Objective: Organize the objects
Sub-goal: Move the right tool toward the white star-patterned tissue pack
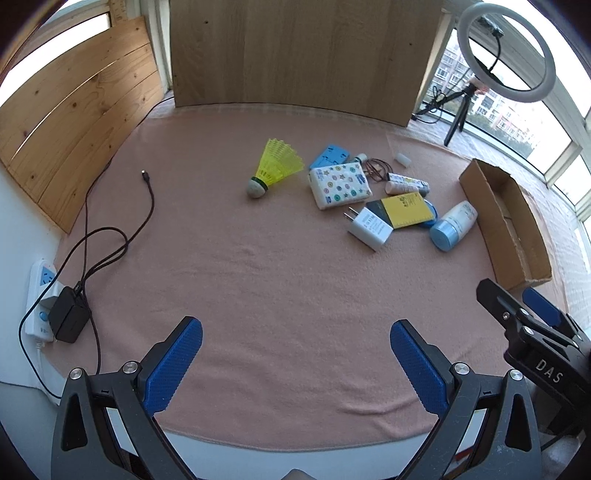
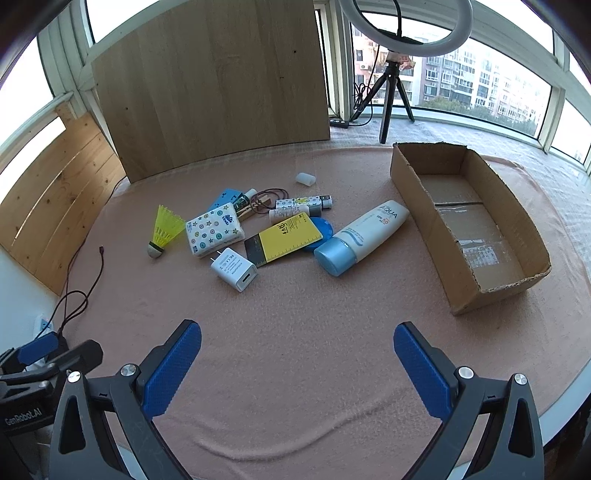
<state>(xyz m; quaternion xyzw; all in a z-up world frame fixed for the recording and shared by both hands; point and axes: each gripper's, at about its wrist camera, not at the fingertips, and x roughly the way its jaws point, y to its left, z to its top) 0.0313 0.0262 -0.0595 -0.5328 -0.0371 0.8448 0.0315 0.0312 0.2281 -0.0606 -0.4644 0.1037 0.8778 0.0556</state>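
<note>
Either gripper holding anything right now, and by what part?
Nothing is held. The left gripper and right gripper are both open above bare pink cloth, short of the clutter.

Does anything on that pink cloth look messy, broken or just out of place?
Yes. The small items lie jumbled beside the cardboard box, which holds none of them. The sunscreen bottle lies on its side, the yellow notebook rests askew on a blue disc, and the box rim is ragged.

Ring light (image 2: 406, 22) on tripod: upper right | power strip (image 1: 38, 295) with black adapter (image 1: 70, 319): lower left | wooden board (image 2: 210, 85): top centre
</note>
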